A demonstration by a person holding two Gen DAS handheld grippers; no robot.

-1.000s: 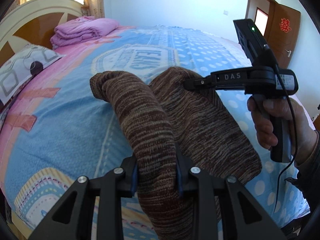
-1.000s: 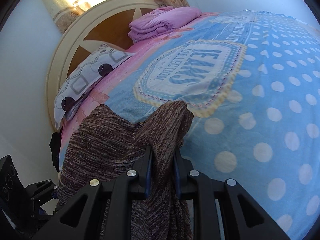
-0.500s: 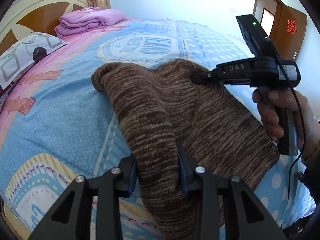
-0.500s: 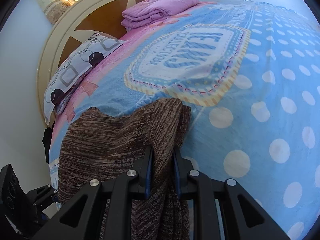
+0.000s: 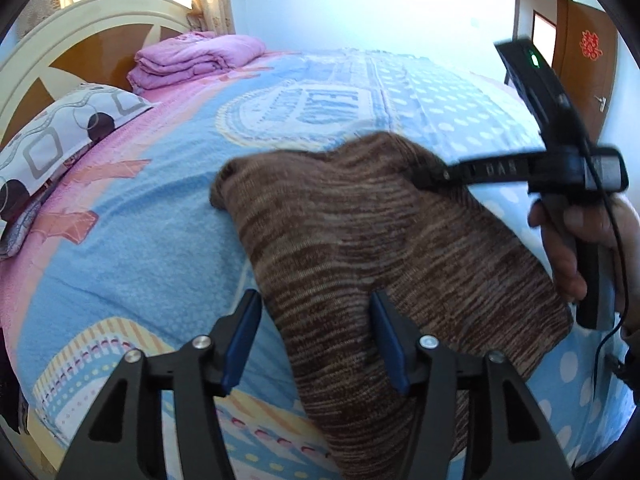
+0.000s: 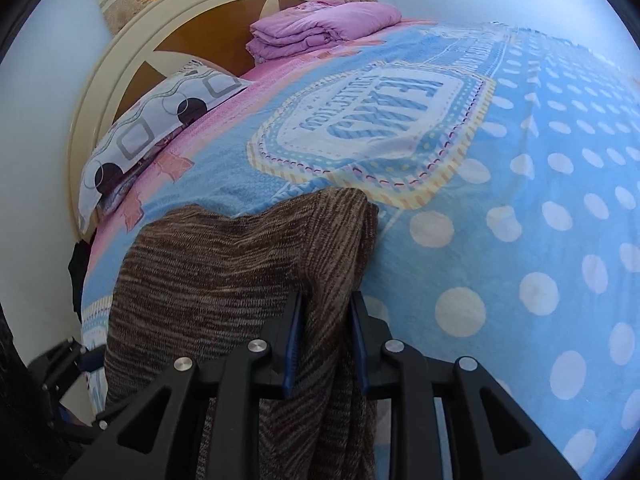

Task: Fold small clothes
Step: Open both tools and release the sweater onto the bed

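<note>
Brown striped knit garment (image 5: pixel 360 240), blue polka-dot blanket (image 6: pixel 520 200).

Bed blanket (image 6: pixel 520 200): broad open surface to the right of and beyond the brown knit garment (image 5: pixel 380 248); passage free there. Far left: patterned pillow (image 5: pixel 60 136) and folded pink quilt (image 5: pixel 192 60) against the headboard (image 6: pixel 132 60), blocking that end. Near centre: garment lies across the near edge. Right gripper (image 5: pixel 424 178) and its hand (image 5: pixel 576 248) occupy the near right side.

Brown striped knit garment (image 5: pixel 360 248), folded over, lying on blue bedspread (image 5: pixel 160 248).
</note>
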